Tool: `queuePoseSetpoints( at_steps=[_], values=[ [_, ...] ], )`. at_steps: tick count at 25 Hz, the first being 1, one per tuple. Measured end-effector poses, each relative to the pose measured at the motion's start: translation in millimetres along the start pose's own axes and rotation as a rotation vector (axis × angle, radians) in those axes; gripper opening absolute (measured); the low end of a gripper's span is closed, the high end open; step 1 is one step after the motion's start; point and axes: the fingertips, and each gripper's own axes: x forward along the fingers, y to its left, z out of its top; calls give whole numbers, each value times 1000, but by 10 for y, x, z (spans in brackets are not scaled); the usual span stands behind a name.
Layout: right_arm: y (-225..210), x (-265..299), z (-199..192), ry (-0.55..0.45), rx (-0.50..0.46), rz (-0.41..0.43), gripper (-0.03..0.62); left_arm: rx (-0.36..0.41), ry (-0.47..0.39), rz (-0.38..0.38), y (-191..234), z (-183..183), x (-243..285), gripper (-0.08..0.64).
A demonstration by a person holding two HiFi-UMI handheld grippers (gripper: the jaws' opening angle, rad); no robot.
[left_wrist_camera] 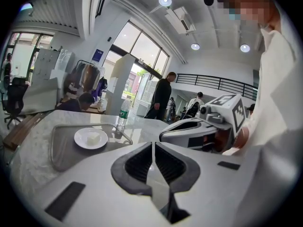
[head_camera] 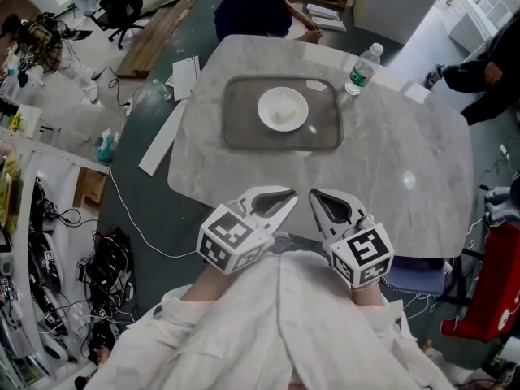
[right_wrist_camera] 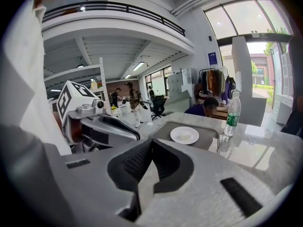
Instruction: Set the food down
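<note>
A pale piece of food [head_camera: 285, 114] lies on a white plate [head_camera: 283, 109] that rests on a grey tray [head_camera: 244, 112] at the far side of the marble table. The plate [left_wrist_camera: 91, 137] and food [left_wrist_camera: 93, 137] also show in the left gripper view, and the plate [right_wrist_camera: 184, 135] in the right gripper view. My left gripper [head_camera: 291, 199] and right gripper [head_camera: 313, 198] hover side by side at the table's near edge, close to my body. Both are shut with nothing between the jaws. The tips nearly meet.
A plastic water bottle [head_camera: 362, 68] stands just right of the tray. A person sits at the table's far edge [head_camera: 256, 6]; another stands at the right [head_camera: 479, 75]. Cables and bags lie on the floor to the left [head_camera: 106, 266]. A white board [head_camera: 162, 136] leans by the table's left side.
</note>
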Motion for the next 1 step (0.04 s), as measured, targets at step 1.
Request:
queuePoseSetpoints(
  at_steps=[1],
  values=[
    [-13, -2, -1, 0, 1, -2, 3, 0, 0, 0, 4, 1, 8, 31]
  ],
)
